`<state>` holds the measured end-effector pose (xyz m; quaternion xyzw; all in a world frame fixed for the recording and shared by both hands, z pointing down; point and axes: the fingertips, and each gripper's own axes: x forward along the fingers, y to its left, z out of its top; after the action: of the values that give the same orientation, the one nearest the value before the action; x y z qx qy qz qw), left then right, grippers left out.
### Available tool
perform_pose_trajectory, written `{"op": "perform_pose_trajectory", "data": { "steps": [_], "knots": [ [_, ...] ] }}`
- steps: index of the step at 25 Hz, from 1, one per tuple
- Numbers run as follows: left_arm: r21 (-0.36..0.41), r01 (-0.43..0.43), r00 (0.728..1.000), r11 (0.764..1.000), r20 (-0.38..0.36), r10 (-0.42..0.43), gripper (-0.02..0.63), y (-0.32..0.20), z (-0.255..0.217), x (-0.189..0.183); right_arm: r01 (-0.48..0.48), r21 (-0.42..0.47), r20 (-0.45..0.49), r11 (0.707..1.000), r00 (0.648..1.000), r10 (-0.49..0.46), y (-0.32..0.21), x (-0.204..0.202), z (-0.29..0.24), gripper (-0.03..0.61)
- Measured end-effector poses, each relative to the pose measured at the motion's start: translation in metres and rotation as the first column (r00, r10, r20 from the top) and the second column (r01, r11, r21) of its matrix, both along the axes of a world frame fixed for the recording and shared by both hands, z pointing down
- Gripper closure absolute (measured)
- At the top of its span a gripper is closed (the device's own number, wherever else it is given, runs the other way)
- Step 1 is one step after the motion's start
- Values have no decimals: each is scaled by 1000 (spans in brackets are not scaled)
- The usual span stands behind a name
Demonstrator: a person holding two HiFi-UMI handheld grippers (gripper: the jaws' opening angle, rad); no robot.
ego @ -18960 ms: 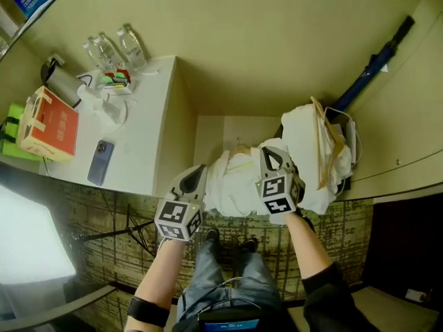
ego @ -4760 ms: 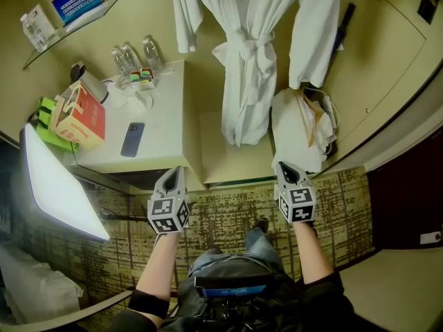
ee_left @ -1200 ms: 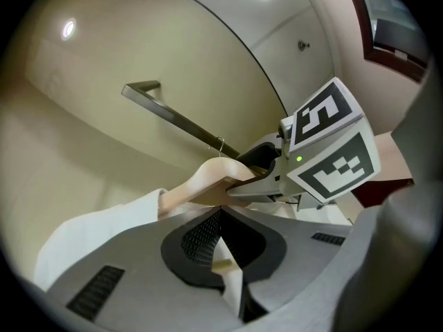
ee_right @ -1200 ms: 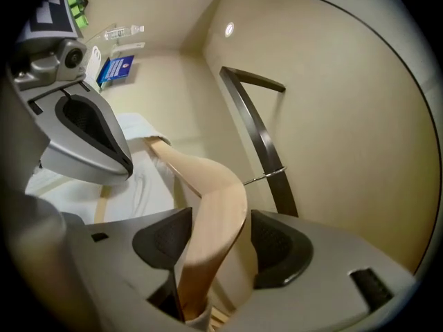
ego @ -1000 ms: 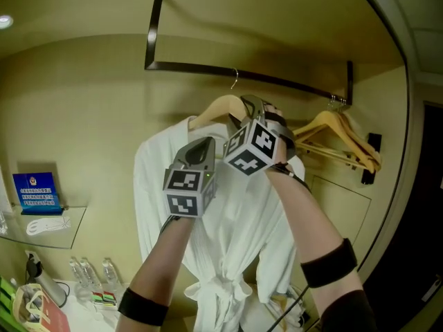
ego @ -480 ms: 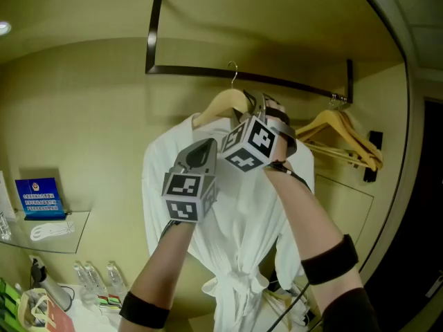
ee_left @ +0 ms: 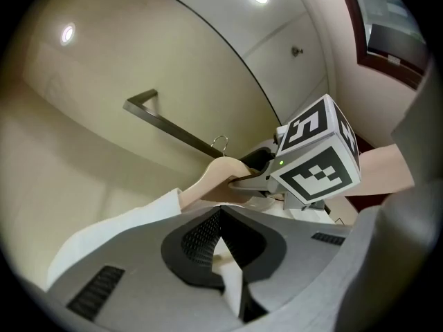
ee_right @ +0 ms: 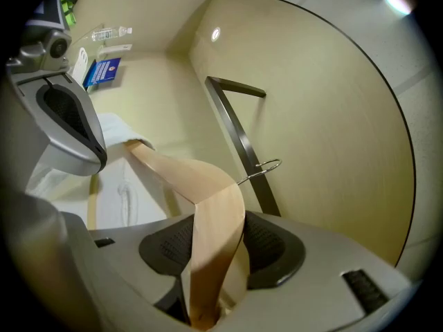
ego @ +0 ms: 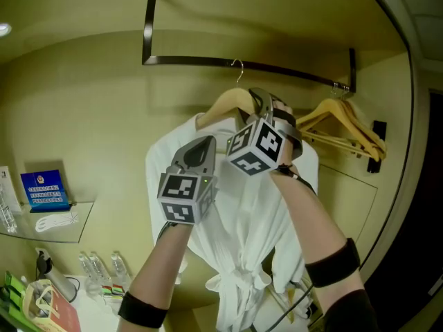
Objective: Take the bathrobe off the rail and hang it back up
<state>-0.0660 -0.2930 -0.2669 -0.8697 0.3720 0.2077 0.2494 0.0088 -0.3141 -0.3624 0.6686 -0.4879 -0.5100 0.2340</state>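
A beige wall [ego: 90,116] fills the head view. In front of it the white bathrobe [ego: 242,213] hangs through the centre and runs down towards six o'clock, its belt knotted low in the frame. A dark rail [ego: 297,68] spans the top from eleven to two o'clock, with a bracket dropping at each end.

The right gripper [ego: 261,102] reaches up to one o'clock of the robe's collar. Its jaws have just been closing. They stand at a middling width, with the shoulder of the wooden hanger [ego: 225,104] between them and a pad [ee_right: 270,244] pressed to each face of the wood. The left gripper [ego: 202,146] sits lower, at seven o'clock of the right one. Its jaws are together, with a fold of the robe's white cloth pinched in the gap.

The robe is draped over that hanger, just under the rail. Spare wooden hangers [ego: 339,126] hang on the rail at three o'clock of the robe, well apart from it. A glass shelf [ego: 48,230] juts from the wall at eight o'clock, with a blue card [ego: 45,189] standing on it. Below it, at seven o'clock, are clear bottles [ego: 100,265].

The hanger's wire hook [ego: 238,66] stands at the rail at twelve o'clock. Whether it rests on the rail, I cannot tell.
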Motion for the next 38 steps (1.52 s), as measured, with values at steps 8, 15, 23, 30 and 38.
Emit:
{"op": "perform_pose_trajectory", "data": {
  "steps": [8,15,23,30,38],
  "knots": [
    [-67,45,999,997,30,-43,614,14,50,3,89,-60,58,994,995,-86,5,1,60,364],
    [-99,101,993,990,63,-95,614,38,127,-4,209,-138,151,968,970,-188,7,-13,161,364],
    [-243,198,980,950,76,-185,614,66,271,-19,347,-244,253,906,924,-285,14,-30,301,364],
    [-385,216,976,897,88,-197,614,104,382,-15,403,-326,297,855,902,-312,29,-40,425,364],
    [-498,211,977,841,126,-170,614,128,522,-1,406,-429,288,807,908,-304,45,-35,565,364]
  ]
}}
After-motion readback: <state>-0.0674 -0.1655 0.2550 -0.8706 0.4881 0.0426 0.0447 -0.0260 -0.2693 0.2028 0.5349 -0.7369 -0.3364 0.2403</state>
